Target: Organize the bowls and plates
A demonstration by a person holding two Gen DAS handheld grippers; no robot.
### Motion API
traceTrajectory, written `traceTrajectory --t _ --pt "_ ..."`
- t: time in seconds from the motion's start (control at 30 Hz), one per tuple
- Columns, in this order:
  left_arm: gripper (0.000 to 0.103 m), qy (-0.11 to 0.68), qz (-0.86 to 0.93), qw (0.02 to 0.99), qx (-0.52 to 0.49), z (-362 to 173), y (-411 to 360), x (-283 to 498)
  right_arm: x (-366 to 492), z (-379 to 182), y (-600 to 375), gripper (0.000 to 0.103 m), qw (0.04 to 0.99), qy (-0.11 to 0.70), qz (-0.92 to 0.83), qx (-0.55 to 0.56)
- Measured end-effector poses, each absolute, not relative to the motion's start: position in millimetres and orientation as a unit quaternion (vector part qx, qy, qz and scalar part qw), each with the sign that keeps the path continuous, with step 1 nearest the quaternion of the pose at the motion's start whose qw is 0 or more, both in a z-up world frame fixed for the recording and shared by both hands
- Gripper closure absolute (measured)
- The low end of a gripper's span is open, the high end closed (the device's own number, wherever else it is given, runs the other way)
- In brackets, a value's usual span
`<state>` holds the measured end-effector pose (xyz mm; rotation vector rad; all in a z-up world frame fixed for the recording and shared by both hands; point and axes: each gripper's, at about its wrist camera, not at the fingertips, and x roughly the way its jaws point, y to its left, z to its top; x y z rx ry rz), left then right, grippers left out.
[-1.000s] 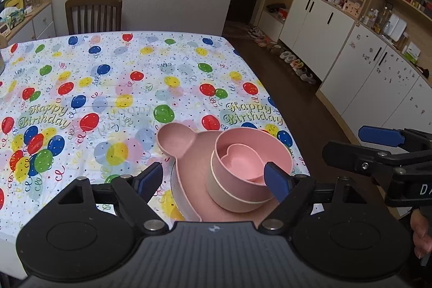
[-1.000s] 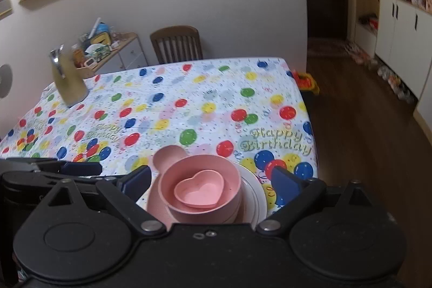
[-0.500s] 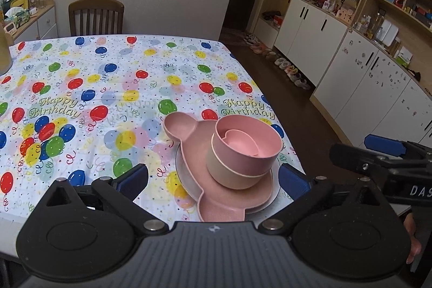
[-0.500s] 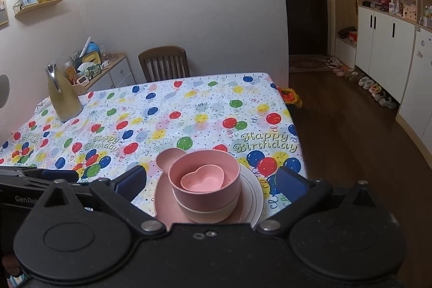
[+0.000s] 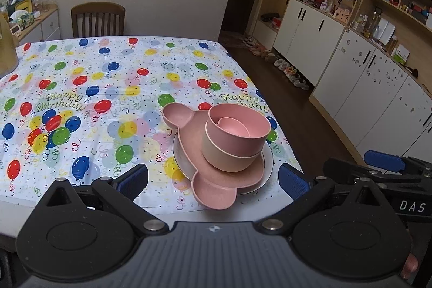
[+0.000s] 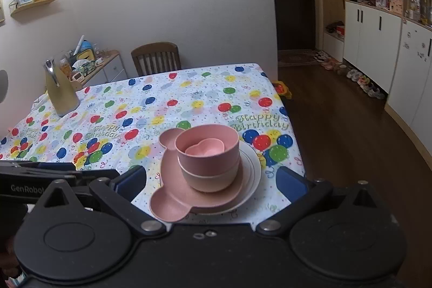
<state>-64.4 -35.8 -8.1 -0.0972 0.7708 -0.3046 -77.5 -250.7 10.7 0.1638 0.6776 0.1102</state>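
Note:
A stack stands near the table's front right corner. A white plate (image 5: 268, 157) (image 6: 252, 169) is at the bottom. On it lies a pink bear-shaped plate (image 5: 213, 189) (image 6: 172, 196). On that sit a beige bowl (image 5: 229, 157) (image 6: 208, 178), a pink bowl (image 5: 237, 135) (image 6: 208, 157) and a small pink heart dish (image 5: 235, 126) (image 6: 205, 149), nested. My left gripper (image 5: 213, 181) is open and empty, just short of the stack. My right gripper (image 6: 210, 180) is open and empty, also drawn back from it. The right gripper also shows in the left wrist view (image 5: 383, 166).
The table (image 5: 108, 88) has a balloon tablecloth. A gold jug (image 6: 60, 91) stands at its far left. A wooden chair (image 5: 97, 19) is behind it. White cabinets (image 5: 337, 50) and shoes on the floor (image 5: 286, 69) lie to the right.
Both grippers have pulled back and up from the stack, so more of the table and plates shows. The stack has not moved.

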Motion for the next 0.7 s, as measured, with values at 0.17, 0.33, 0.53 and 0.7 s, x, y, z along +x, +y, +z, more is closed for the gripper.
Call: traceTrajectory --t 0.17,0.33,0.53,0.7 --pt "0.000 0.370 -0.141 0.917 -0.048 -5.6 -36.7 -69.6 -83.7 12.0 -253.3 0.000 0.933 0.346 0.031 0.095" --pt "0.000 0.366 -0.136 0.919 -0.046 -3.1 -38.3 -74.2 -90.7 13.8 -252.1 0.000 0.937 0.337 0.040 0.087" --pt "0.000 0.361 -0.128 0.923 -0.045 -1.6 -39.3 -77.6 -94.5 17.5 -249.9 0.000 0.940 0.330 0.043 0.078" --pt "0.000 0.352 -0.125 0.927 -0.041 1.6 -40.6 -81.3 -95.7 17.5 -254.2 0.000 0.941 0.325 0.035 0.084"
